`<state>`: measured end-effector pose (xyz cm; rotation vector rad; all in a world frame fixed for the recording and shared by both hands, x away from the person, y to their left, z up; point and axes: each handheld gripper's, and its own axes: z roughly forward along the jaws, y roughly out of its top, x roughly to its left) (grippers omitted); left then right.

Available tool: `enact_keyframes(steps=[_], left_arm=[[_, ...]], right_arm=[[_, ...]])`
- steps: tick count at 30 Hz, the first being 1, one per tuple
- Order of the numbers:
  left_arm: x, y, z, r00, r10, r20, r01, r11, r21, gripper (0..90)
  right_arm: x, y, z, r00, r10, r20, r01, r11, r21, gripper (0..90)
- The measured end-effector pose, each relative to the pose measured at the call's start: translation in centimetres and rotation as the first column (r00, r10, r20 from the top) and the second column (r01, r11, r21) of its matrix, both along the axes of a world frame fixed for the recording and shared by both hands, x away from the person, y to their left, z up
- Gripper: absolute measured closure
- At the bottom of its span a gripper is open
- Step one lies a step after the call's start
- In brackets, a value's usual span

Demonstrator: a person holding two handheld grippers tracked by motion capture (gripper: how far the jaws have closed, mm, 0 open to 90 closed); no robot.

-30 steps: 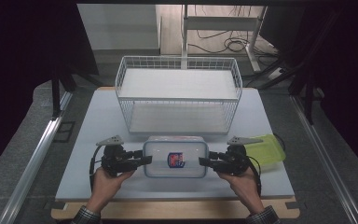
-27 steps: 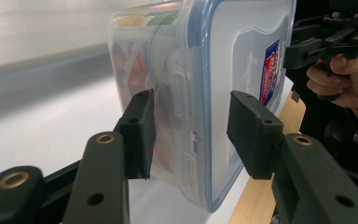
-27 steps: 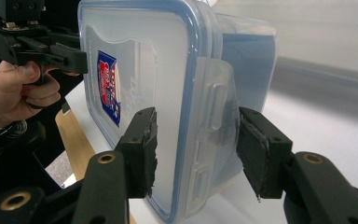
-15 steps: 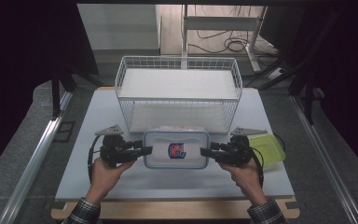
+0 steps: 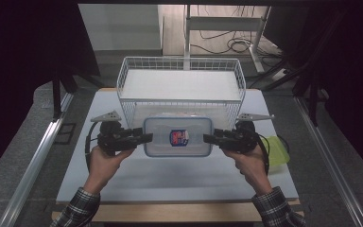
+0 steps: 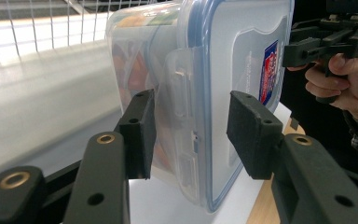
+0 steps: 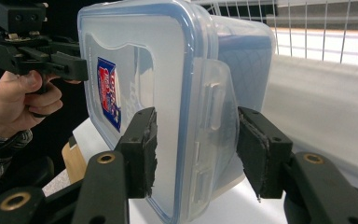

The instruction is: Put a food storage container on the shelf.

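A clear plastic container (image 5: 177, 137) with a blue-rimmed lid and a red and blue sticker hangs level above the white table (image 5: 170, 182), just in front of the wire basket (image 5: 179, 60). My left gripper (image 5: 147, 138) is shut on its left end and my right gripper (image 5: 208, 138) on its right end. In the left gripper view the jaws (image 6: 191, 135) clamp the container (image 6: 223, 70) across its latch flap, one pad on the body and one on the lid. The right gripper view shows the same grip (image 7: 196, 149) on the container (image 7: 168, 60). Coloured contents show faintly through the wall.
The white wire basket stands at the back of the table with its front wall right behind the container. A pale green item (image 5: 276, 151) lies on the table beside my right hand. Dark floor and metal rails flank the table.
Both grippers have risen together with the container between them. It has left the table and moved up and back toward the basket's front wall.
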<state>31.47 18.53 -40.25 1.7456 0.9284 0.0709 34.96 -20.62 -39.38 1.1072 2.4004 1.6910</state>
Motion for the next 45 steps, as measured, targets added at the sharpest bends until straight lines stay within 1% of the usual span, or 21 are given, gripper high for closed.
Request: enact_keyframes(steps=[3,6,14,21,27,36,45], left_arm=[[0.4,0.2,0.6,1.0000,0.005,0.007,-0.004,1.0000,-0.008,53.6],[0.8,0.3,1.2,0.9999,0.009,0.011,-0.008,0.9999,-0.012,53.5],[1.9,0.4,2.7,0.9997,0.007,0.024,-0.007,0.9998,-0.019,53.9],[2.8,0.5,3.9,0.9994,0.007,0.035,-0.006,0.9998,-0.016,54.2],[3.5,0.5,4.9,0.9991,0.006,0.041,-0.005,0.9999,-0.014,54.3],[4.8,0.9,5.6,0.9994,0.000,0.034,0.001,0.9994,-0.036,54.7],[6.1,1.1,7.0,0.9993,0.004,0.037,-0.002,0.9994,-0.034,54.8]], right_arm=[[0.5,0.2,0.8,1.0000,0.004,0.008,-0.004,1.000,-0.002,49.6],[1.0,0.3,1.5,0.9996,0.004,0.028,-0.004,1.000,-0.004,49.6],[2.1,0.4,3.3,0.9987,-0.002,0.050,0.001,1.000,0.008,49.7],[3.0,0.4,4.1,0.9987,-0.006,0.051,0.005,1.000,0.023,49.7],[3.7,0.4,5.0,0.9981,-0.010,0.061,0.008,0.999,0.033,49.7],[4.9,0.6,6.1,0.9978,-0.020,0.063,0.018,0.999,0.038,49.7],[6.1,0.8,7.4,0.9977,-0.030,0.060,0.027,0.998,0.052,49.7]])
